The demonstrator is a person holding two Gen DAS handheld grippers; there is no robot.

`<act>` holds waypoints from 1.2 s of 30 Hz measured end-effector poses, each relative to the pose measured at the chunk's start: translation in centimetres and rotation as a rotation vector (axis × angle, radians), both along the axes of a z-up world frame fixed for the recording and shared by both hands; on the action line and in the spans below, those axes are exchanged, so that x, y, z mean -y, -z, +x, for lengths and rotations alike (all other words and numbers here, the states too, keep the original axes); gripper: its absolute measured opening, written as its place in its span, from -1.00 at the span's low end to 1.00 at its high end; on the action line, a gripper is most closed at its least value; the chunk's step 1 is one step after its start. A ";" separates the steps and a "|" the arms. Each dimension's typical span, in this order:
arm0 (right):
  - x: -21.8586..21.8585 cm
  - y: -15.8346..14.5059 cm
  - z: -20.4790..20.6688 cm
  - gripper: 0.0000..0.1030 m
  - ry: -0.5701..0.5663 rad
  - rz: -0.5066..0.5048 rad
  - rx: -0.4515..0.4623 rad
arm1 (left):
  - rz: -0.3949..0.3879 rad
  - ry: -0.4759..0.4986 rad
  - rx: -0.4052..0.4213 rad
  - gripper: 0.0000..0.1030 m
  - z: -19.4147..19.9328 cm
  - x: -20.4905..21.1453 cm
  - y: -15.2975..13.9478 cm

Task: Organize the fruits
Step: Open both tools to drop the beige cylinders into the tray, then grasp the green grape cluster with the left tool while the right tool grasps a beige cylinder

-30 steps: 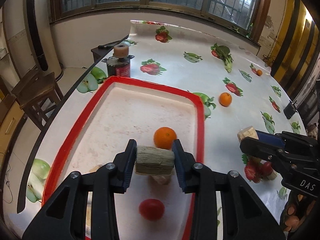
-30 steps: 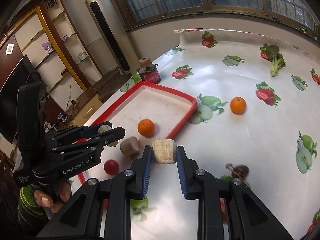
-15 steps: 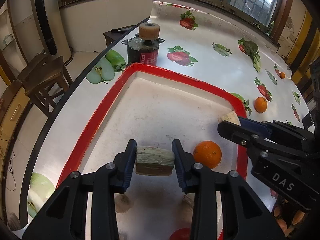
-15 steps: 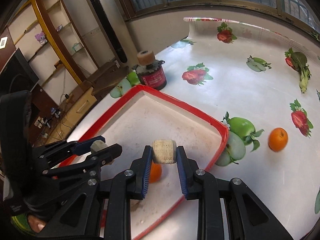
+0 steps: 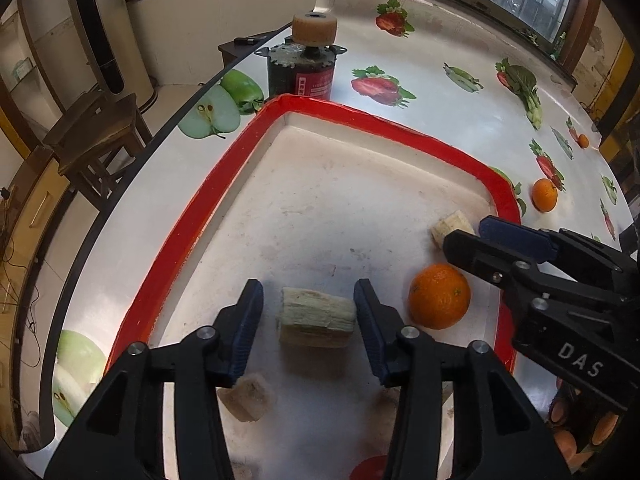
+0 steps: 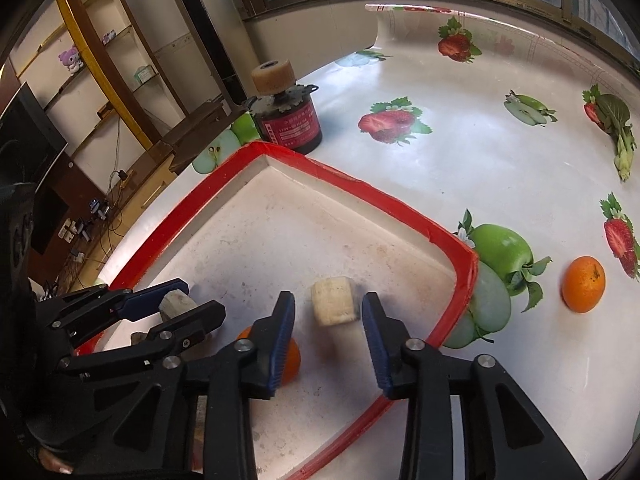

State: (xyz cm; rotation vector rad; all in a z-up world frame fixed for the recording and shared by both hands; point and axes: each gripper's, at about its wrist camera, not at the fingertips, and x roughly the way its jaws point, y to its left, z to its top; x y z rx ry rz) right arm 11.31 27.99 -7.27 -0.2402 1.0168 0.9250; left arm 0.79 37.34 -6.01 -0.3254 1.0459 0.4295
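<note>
Tabletop [image 6: 460,168] carries red-rimmed tray [image 5: 192,220]. Left gripper [image 5: 308,312] and right gripper [image 6: 328,312] jaws are spread, each released around a pale chunk [image 5: 316,318] resting in the tray. Withdrawal is best made straight back, sparing the orange [image 5: 438,296].

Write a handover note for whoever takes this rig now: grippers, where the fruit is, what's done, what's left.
Left gripper: open, fibrous chunk lying free between its fingers in the red-rimmed tray.
Right gripper: open, cream chunk lying free in the tray.
Done: also in the tray are one orange, a brown chunk and a red fruit.
Left: the second orange sits on the tablecloth outside the tray; probably fetch it next.
</note>
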 end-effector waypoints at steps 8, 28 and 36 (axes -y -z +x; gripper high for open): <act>4.1 -3.0 -1.4 -0.07 0.016 0.082 0.019 | 0.051 -0.009 0.090 -0.01 -2.1 1.6 -2.5; 19.5 -5.6 -5.5 0.29 0.154 0.127 0.111 | -0.028 0.138 0.415 0.52 -6.1 11.5 -7.1; 26.7 -13.6 -4.5 0.29 0.199 0.171 0.234 | 0.042 0.313 0.471 0.52 -3.1 15.0 -15.8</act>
